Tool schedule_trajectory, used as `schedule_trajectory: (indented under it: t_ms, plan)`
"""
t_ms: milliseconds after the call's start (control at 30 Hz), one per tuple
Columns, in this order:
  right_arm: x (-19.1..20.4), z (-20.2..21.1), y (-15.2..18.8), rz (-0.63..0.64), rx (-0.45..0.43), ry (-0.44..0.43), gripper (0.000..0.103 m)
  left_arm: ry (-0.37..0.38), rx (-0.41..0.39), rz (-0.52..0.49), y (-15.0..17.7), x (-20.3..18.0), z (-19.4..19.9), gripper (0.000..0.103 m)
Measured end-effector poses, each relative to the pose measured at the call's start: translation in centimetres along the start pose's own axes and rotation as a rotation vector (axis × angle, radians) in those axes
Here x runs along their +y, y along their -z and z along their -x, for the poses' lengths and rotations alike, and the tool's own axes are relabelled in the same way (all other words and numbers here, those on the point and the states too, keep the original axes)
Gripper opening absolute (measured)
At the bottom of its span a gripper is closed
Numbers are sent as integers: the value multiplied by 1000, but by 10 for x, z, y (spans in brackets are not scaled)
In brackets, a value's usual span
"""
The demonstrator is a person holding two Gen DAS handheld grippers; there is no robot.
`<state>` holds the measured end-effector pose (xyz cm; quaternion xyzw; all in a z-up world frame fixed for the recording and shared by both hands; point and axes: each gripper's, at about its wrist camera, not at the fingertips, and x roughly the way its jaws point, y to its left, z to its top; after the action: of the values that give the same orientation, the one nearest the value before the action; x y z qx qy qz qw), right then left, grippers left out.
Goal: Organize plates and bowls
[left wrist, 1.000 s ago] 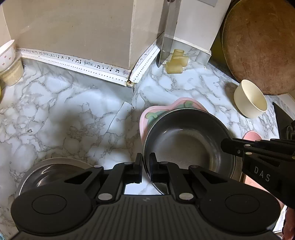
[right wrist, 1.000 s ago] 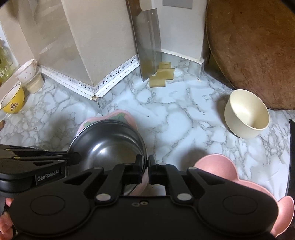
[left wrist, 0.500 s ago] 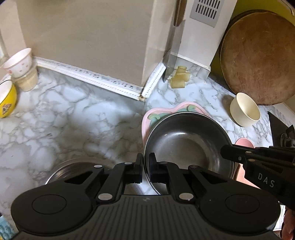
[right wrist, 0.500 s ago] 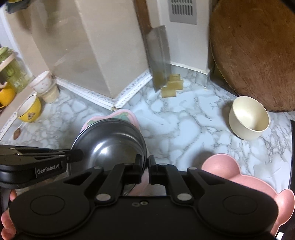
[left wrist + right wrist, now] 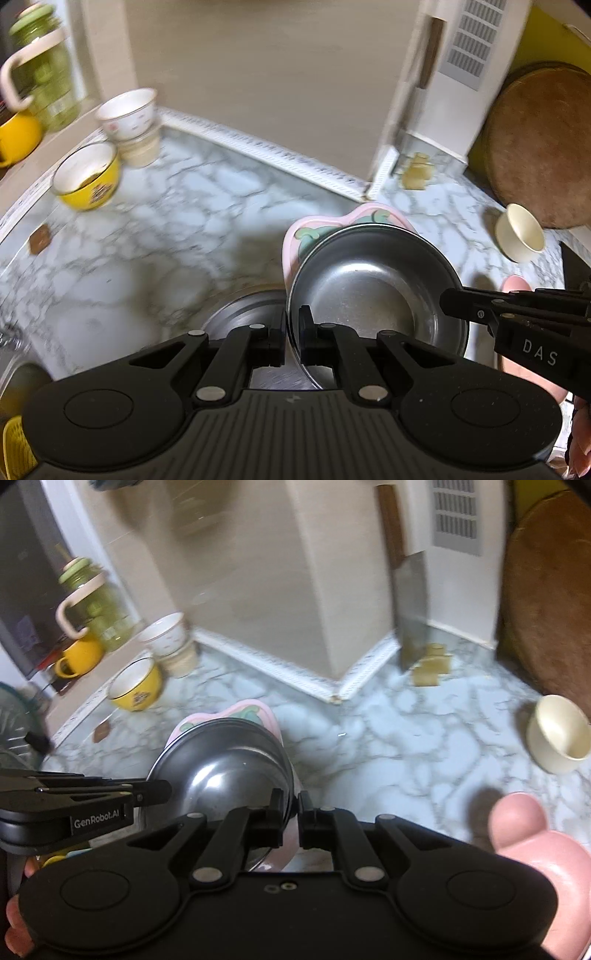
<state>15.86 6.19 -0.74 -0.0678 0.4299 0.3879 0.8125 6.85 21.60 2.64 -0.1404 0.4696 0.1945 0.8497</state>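
Through my left wrist view I am in the carrying step: my left fingers (image 5: pixel 291 341) are pinched tight on the near rim of the steel bowl (image 5: pixel 373 295), which sits nested in the pink plate (image 5: pixel 295 236), and my right fingers (image 5: pixel 448 304) come in from three o'clock and nip the opposite rim. The stacked pair looks lifted clear of the marble tabletop (image 5: pixel 184 221). Just below it at seven o'clock another steel dish (image 5: pixel 240 314) rests on the tabletop, a cream bowl (image 5: pixel 521 236) stands well apart at two o'clock, and a yellow bowl (image 5: pixel 86 177) sits at ten o'clock beside two stacked cups (image 5: pixel 129 122). I judge the next move needs both hands to travel together and level, so the bowl does not slide off the plate, towards a clear spot or onto a matching dish. In my right wrist view my right fingers (image 5: pixel 291 818) are shut as far as they go, with the rims of the steel bowl (image 5: pixel 221 771) and pink plate (image 5: pixel 255 710) caught between them; my left fingers (image 5: pixel 162 790) hold the far rim at nine o'clock. A second pink dish (image 5: pixel 532 842) lies at four o'clock, the cream bowl (image 5: pixel 559 734) at three o'clock.
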Motion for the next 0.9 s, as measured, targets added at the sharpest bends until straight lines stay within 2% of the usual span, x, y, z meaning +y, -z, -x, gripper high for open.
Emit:
schedule_trajectory:
  t_ms: [333, 900]
  plan:
    - [35, -38, 13, 43, 74, -43, 8, -52, 52, 68, 24, 40, -18, 6]
    - [39, -73, 24, 29, 137, -46, 9, -78, 100, 81, 40, 51, -52, 6]
